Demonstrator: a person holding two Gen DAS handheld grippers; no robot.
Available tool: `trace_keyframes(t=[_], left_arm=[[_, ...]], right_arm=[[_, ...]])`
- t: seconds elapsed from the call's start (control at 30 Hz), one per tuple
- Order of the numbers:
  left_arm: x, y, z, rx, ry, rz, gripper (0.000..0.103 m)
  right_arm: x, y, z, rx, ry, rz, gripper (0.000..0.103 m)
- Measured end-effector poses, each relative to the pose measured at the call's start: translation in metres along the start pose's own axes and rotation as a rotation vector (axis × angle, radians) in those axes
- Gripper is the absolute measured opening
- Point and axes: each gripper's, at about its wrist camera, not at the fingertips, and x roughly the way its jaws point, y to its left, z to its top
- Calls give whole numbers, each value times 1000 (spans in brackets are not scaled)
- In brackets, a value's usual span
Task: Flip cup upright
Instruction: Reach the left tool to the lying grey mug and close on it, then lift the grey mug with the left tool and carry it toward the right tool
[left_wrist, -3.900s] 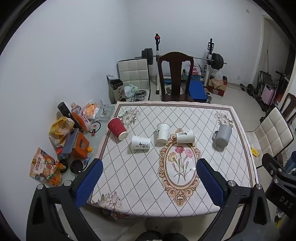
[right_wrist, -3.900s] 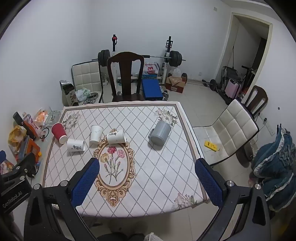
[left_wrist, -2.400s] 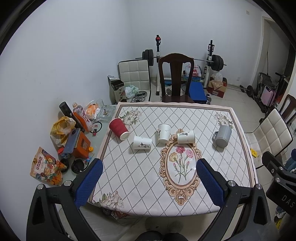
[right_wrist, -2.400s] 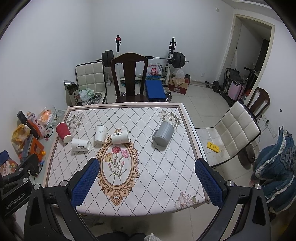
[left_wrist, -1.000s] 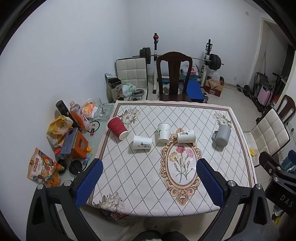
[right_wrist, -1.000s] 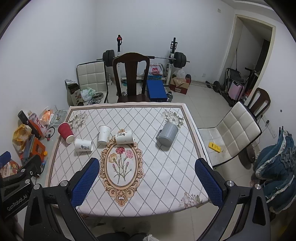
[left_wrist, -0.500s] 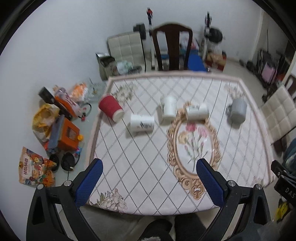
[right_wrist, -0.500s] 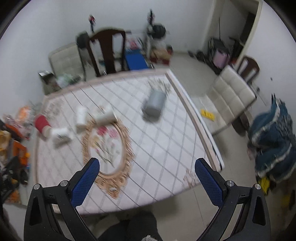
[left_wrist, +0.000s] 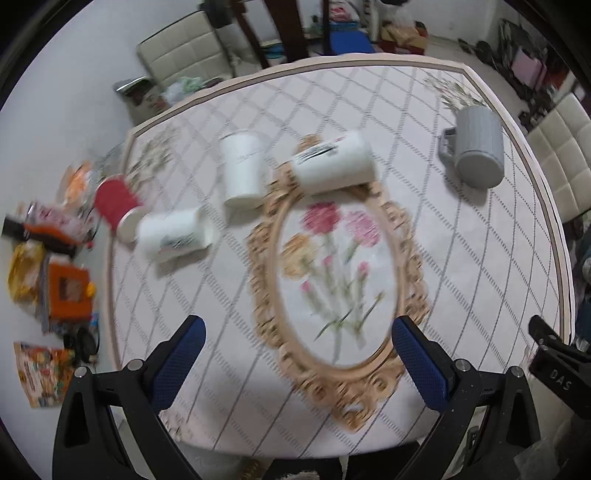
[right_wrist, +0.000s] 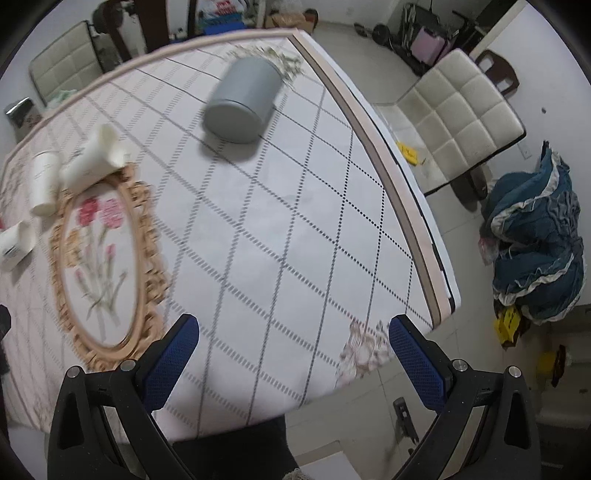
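Several cups lie on their sides on the patterned tablecloth (left_wrist: 229, 317). A red cup (left_wrist: 117, 205) lies at the left edge, a white cup (left_wrist: 171, 235) beside it, a second white cup (left_wrist: 242, 170) further back, and a third white cup (left_wrist: 334, 162) at the top of the oval flower motif. A grey mug (left_wrist: 476, 147) lies at the right; it also shows in the right wrist view (right_wrist: 242, 103). My left gripper (left_wrist: 295, 354) is open and empty above the near part of the table. My right gripper (right_wrist: 291, 350) is open and empty above the near right corner.
White padded chairs stand at the back left (left_wrist: 184, 62) and to the right of the table (right_wrist: 458, 114). Bags and an orange box (left_wrist: 68, 291) clutter the floor at the left. A blue garment (right_wrist: 539, 236) lies on the floor at the right.
Both grippers have dropped down and moved in toward the table, so the cups look larger. The cups have not moved. Both grippers stay open.
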Motion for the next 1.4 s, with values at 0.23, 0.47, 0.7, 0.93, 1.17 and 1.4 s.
trace_keyframes(t=[0.23,0.47,0.7,0.93,1.17,1.4], left_arm=[[24,-70,81,92,3,-52,102],[43,-122,148,120,21,-187,101],[74,-168,191,142,93,-297,99],[102,-211,200,224,172,-331,89],[110,-221,198,279,156,-286,81],[94,-206,195,270,100,-249,81]], right_arm=[[50,-26,66,18,54,-3,103],[95,-48,118,61,96,-15,103],[131,-79,148,145,153,-19,103],[147,-102,158,191,178,-27,103],[160,-120,156,227,204,-30,103],[158,-128,149,229,206,-26,103]])
